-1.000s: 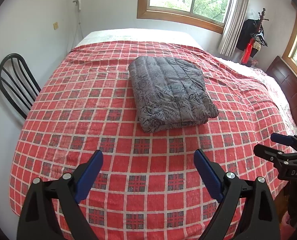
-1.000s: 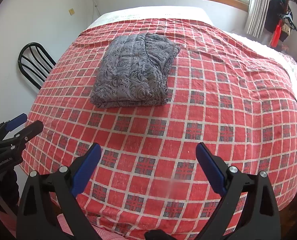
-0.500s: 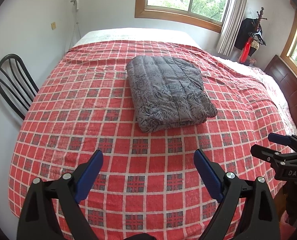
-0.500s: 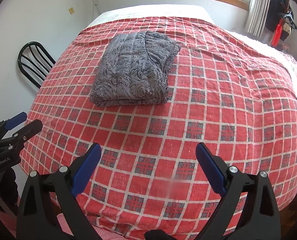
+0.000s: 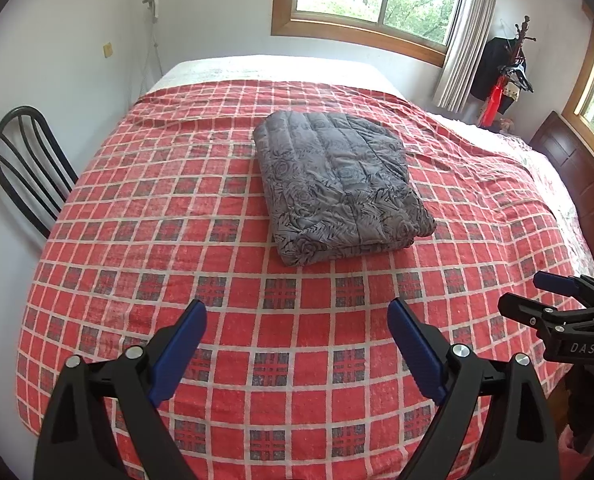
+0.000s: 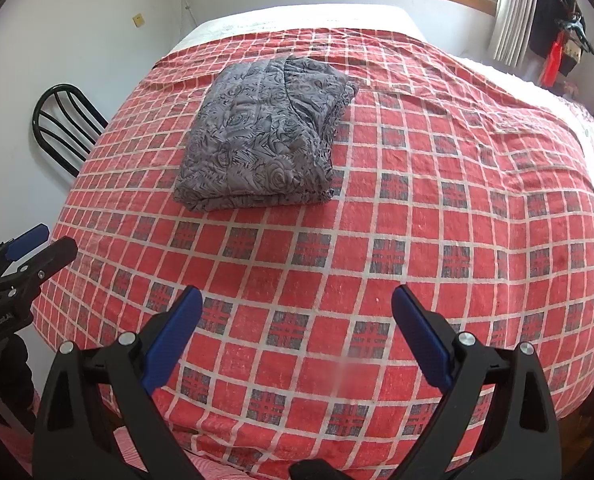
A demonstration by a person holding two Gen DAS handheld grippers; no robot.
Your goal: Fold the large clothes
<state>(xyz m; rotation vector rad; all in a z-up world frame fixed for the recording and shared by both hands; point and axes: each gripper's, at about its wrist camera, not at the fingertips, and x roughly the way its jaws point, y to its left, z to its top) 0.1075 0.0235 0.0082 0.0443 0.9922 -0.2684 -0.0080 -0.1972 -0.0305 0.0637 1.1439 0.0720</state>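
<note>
Little has moved since the earlier frames: both views have only drifted slightly, and the quilt (image 5: 339, 188) lies folded as before, mid-bed (image 5: 145, 240) on the red plaid cover. Left gripper (image 5: 297, 350) and right gripper (image 6: 297, 346) hover near the bed's edge, well apart from the quilt, jaws spread and empty. Padded and soft, it looks bulky, likely floppy; pinch the stacked layers at a corner.
</note>
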